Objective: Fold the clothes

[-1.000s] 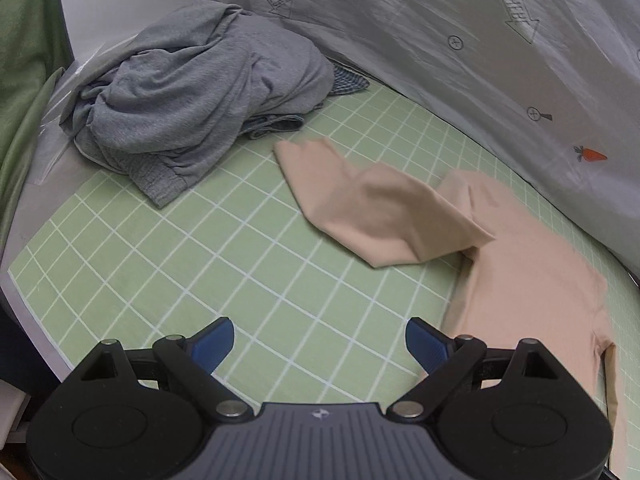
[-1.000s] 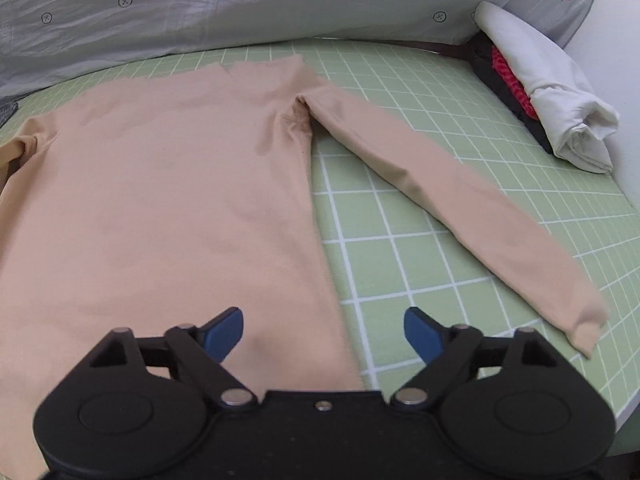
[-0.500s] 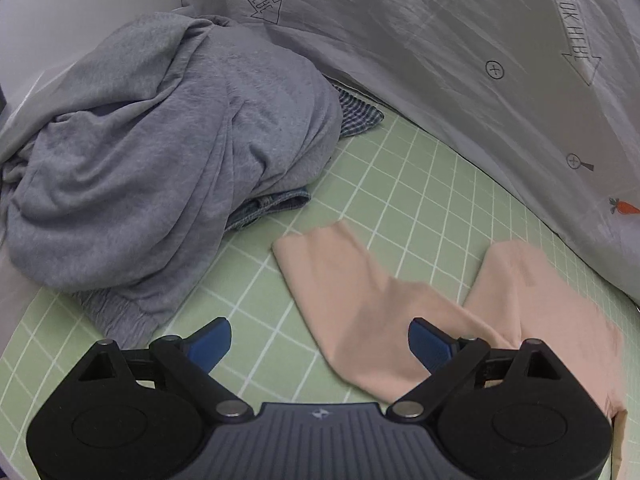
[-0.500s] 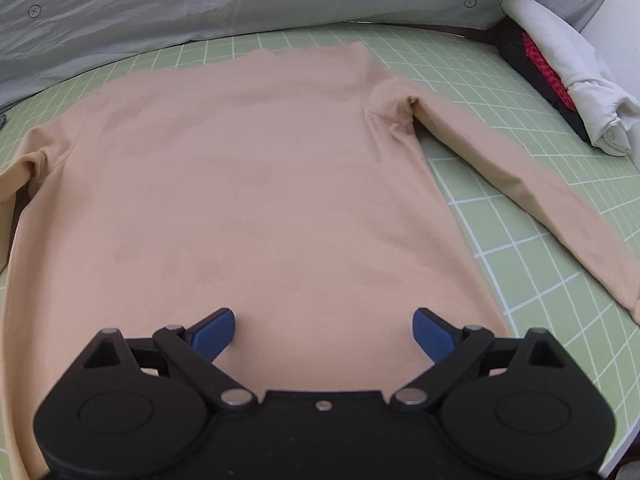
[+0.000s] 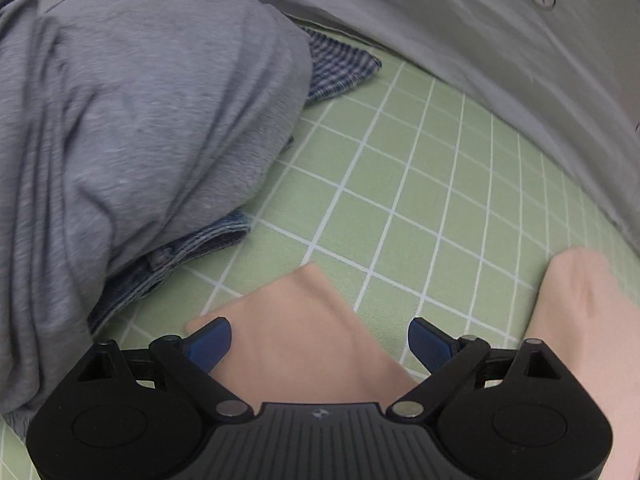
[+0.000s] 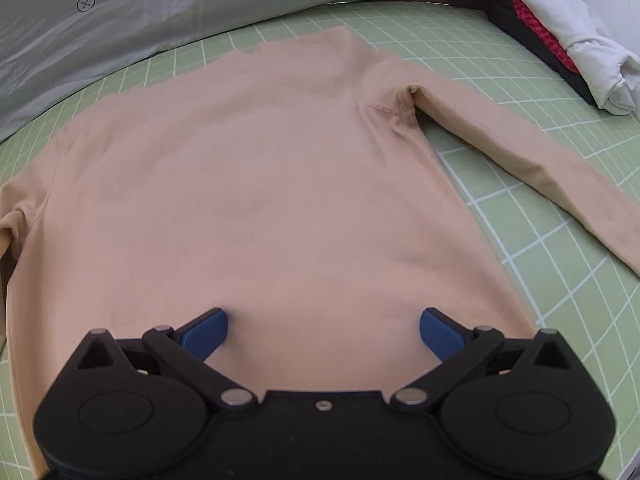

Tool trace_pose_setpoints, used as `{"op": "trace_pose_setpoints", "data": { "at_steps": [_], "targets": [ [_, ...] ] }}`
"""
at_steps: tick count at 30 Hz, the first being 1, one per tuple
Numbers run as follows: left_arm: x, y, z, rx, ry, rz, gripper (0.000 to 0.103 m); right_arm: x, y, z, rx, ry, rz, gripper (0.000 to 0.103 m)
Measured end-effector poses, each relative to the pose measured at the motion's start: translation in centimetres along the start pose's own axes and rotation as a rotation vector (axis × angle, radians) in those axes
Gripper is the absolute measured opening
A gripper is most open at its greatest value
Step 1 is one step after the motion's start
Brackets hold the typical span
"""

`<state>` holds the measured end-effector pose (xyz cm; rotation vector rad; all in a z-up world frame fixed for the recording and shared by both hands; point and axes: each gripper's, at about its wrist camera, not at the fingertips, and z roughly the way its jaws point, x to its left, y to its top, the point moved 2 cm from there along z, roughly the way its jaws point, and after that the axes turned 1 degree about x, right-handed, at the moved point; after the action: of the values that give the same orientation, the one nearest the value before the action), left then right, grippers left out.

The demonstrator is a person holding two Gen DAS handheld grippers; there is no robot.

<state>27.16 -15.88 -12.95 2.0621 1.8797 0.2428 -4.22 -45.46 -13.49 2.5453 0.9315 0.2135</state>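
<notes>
Left tongs (image 5: 319, 338) open over sleeve (image 5: 296, 332); right tongs (image 6: 323, 330) open over shirt (image 6: 256, 200), flat on desk (image 6: 560, 264).

A peach long-sleeved shirt (image 6: 256, 200) has its right sleeve cut off by the picture's right edge and its hem hidden behind the right gripper (image 6: 323, 330). A denim garment (image 5: 172, 264) and a checked cloth (image 5: 340, 70) lie mostly buried under a grey garment pile (image 5: 132, 140).

Peach long-sleeved top (image 6: 256, 184) flat on mat, sleeves out.
</notes>
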Motion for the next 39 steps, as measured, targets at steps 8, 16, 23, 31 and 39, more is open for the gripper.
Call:
{"op": "trace_pose_setpoints", "data": {
  "at_steps": [8,16,23,31,39],
  "targets": [
    [-0.9,0.1,-0.6,-0.074,0.110,0.087,0.037,0.0,0.1,0.1,-0.019,0.009,-0.011,0.103],
    [2.3,-0.7,-5.1,-0.152,0.059,-0.016,0.013,-0.1,-0.2,0.0,-0.049,0.018,-0.030,0.103],
    [4.1,-4.0,-13.7,-0.314,0.012,-0.051,0.013,-0.4,-1.0,-0.3,-0.086,0.041,-0.062,0.103],
    [4.9,-9.1,-23.0,-0.569,-0.025,-0.021,0.012,-0.6,-2.8,-1.5,-0.049,0.077,-0.133,0.103],
    [7.2,-16.4,-21.8,-0.399,-0.010,-0.049,0.013,-1.5,-6.1,-3.1,-0.044,0.115,-0.206,0.103]
  ]
}}
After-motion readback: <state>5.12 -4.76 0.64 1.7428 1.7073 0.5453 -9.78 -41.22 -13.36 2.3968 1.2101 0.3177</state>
